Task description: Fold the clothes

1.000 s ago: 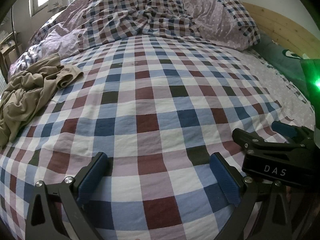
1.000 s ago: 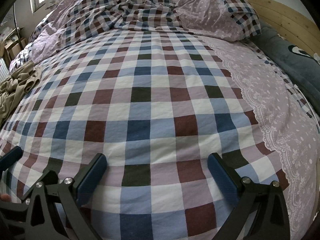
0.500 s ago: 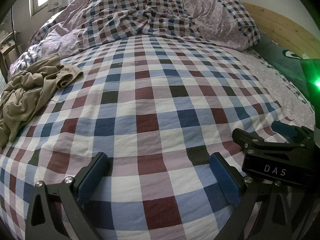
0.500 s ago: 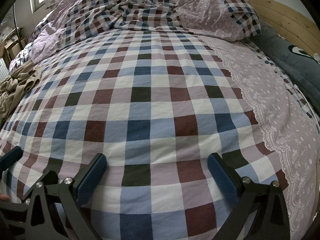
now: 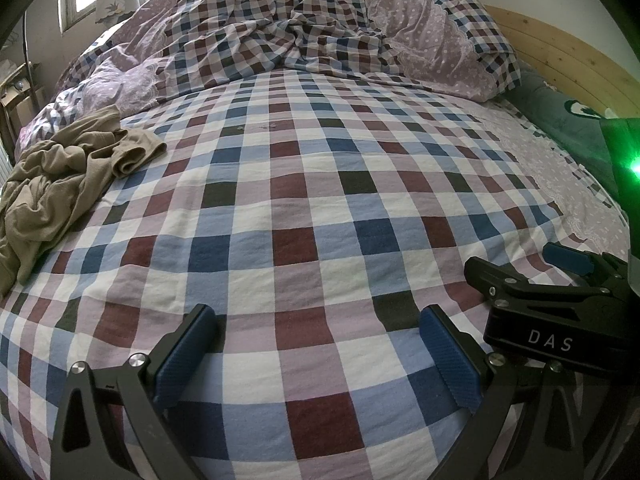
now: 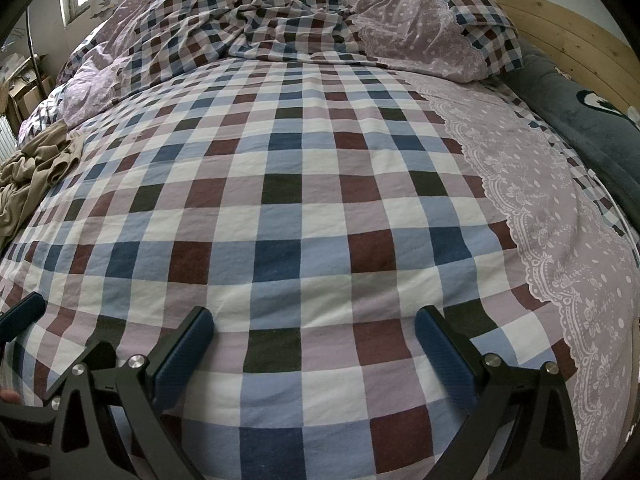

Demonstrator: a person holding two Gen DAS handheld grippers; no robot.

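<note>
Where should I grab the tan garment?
Likely the rolled hem edge poking out toward the bed's middle on the tan garment. Come in with the left gripper, open and empty, from the checked side: that edge lies free on the sheet, while the rest is bunched.

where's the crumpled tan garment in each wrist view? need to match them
Left wrist: tan garment lies bunched at the left edge, mid-height, on the checked bedspread.
Right wrist: tan garment sits at the far left edge, partly cut off.
Shared landmark: the wooden headboard, upper right in both views.
</note>
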